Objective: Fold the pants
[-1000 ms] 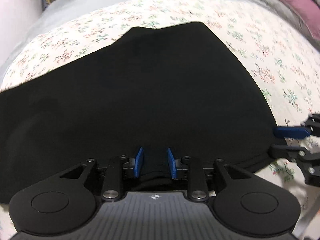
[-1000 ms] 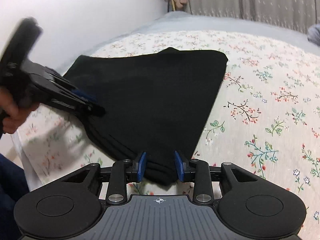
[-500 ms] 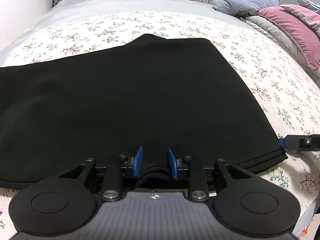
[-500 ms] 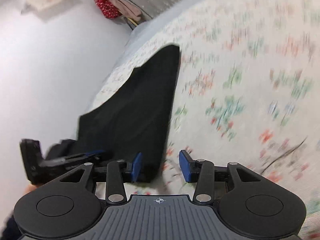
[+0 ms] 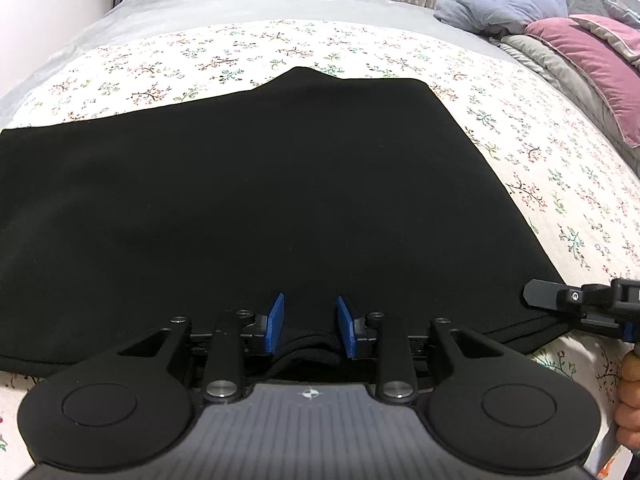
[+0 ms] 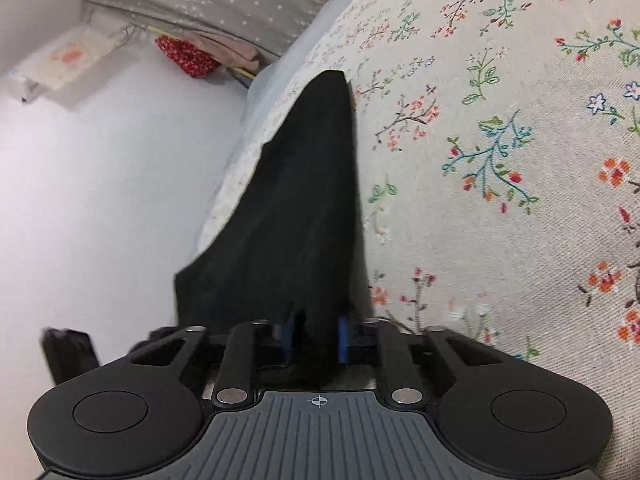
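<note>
Your left gripper [image 5: 308,326] stands spread around the near hem of the black pants [image 5: 260,200], which lie flat on the floral bedsheet [image 5: 540,168]. Your right gripper [image 6: 316,340] is closing on their corner, fabric between its pads, likely to lift it for a fold.

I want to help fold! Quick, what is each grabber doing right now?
Left gripper: jaws apart around the black pants' near edge, not squeezing.
Right gripper: closing on the pants' corner, fabric between its pads.
</note>
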A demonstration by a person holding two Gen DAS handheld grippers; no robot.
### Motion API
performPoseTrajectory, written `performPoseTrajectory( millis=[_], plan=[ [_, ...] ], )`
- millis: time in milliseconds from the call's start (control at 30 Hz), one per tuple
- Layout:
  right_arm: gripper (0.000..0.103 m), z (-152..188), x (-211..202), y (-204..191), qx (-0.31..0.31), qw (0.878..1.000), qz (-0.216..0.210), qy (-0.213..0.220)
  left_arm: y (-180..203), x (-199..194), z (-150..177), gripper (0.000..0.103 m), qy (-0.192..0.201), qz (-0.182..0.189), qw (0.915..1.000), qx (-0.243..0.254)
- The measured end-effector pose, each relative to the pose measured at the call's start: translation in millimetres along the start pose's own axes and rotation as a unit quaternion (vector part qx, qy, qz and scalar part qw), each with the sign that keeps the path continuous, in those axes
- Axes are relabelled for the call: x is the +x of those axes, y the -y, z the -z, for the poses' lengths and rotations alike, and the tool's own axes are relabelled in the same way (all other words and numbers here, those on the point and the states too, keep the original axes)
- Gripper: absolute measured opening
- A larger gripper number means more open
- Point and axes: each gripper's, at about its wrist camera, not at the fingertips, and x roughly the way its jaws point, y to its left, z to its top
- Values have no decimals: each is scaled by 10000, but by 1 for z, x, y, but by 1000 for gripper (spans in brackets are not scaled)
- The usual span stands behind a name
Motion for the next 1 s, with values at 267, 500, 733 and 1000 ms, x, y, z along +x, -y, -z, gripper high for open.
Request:
performPoseTrajectory(
  millis=[267, 500, 733, 1000],
  plan=[
    [9, 12, -4, -7, -500, 9983, 167, 263, 20, -7, -22, 55, 50, -159, 9997, -176],
    [7, 15, -3, 0, -508, 9980, 21, 364, 107, -6, -58, 85, 288, -156, 9974, 642],
    [9, 21, -6, -9, -857, 9952, 120, 456, 183, 40, -93, 91, 136, -483, 9874, 1502],
    [8, 24, -5, -12, -909, 9945, 150, 492, 197, 101, -114, 93, -146, -1454, 9776, 1515]
  ],
)
